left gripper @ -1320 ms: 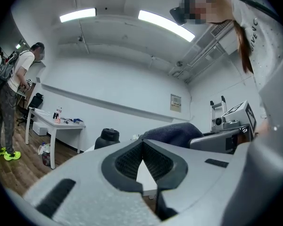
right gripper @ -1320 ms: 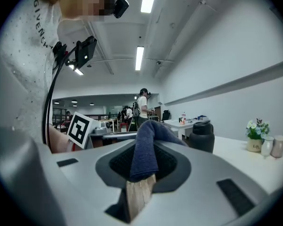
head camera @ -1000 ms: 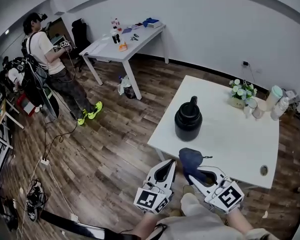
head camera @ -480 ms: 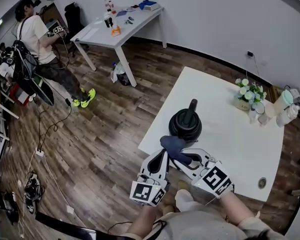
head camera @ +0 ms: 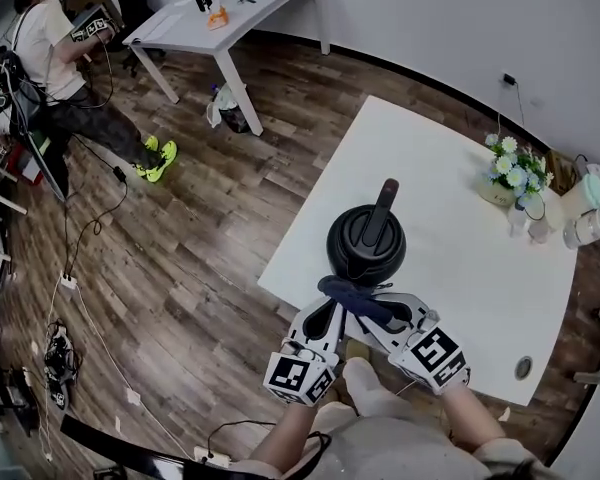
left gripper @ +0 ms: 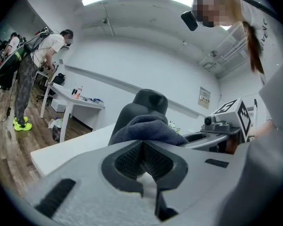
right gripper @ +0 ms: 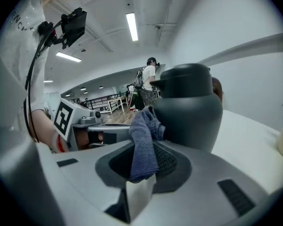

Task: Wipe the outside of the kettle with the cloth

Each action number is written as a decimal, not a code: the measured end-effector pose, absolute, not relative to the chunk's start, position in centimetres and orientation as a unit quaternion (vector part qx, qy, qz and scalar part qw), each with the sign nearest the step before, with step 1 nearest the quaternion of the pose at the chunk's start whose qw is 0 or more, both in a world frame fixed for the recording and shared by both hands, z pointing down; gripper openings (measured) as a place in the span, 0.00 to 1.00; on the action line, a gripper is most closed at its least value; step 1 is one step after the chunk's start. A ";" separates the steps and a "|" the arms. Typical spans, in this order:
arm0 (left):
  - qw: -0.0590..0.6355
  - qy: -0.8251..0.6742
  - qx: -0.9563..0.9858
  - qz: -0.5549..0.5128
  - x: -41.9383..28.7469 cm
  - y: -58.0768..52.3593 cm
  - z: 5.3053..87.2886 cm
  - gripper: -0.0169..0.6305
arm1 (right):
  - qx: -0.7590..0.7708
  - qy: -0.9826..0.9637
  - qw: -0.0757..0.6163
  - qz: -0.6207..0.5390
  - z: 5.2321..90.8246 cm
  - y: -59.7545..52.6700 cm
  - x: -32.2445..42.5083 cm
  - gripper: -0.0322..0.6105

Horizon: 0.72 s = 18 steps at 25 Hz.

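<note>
A black kettle (head camera: 366, 245) with an upright handle stands near the front edge of the white table (head camera: 460, 268). My right gripper (head camera: 372, 308) is shut on a dark blue cloth (head camera: 354, 295), which lies just in front of the kettle's near side; whether they touch is unclear. In the right gripper view the cloth (right gripper: 144, 140) hangs from the right gripper (right gripper: 146, 149), with the kettle (right gripper: 188, 107) close behind. My left gripper (head camera: 334, 306) sits beside it on the left, shut and empty. In the left gripper view the left gripper (left gripper: 144, 145) points at the cloth (left gripper: 146, 128) and the kettle (left gripper: 146, 101).
A flower pot (head camera: 510, 173) and some bottles (head camera: 585, 218) stand at the table's far right. A cable hole (head camera: 523, 368) is near its front right corner. A person (head camera: 45, 43) sits by a second table (head camera: 230, 3) at the back left. Cables (head camera: 65, 298) trail on the wood floor.
Both grippers have moved forward to the kettle, the right one carrying the cloth up to its near side. The head camera has come closer over the table.
</note>
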State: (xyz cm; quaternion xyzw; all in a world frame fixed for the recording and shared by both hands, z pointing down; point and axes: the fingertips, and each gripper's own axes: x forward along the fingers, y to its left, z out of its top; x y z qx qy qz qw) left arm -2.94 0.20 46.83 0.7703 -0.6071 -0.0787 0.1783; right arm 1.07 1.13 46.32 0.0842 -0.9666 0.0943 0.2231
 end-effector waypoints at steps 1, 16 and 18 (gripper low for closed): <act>0.189 -0.608 0.767 -0.077 -2.9 0.2 47.3 0.04 | 0.085 -0.965 0.226 0.102 47.1 1.0 1.2 0.15; 0.157 -0.537 0.827 -0.064 0.2 2.1 45.8 0.04 | 0.090 -0.968 0.216 0.088 46.9 2.2 2.7 0.15; 0.114 -0.487 0.861 -0.089 2.7 2.6 41.4 0.04 | 0.091 -0.979 0.181 0.029 42.8 2.4 4.2 0.15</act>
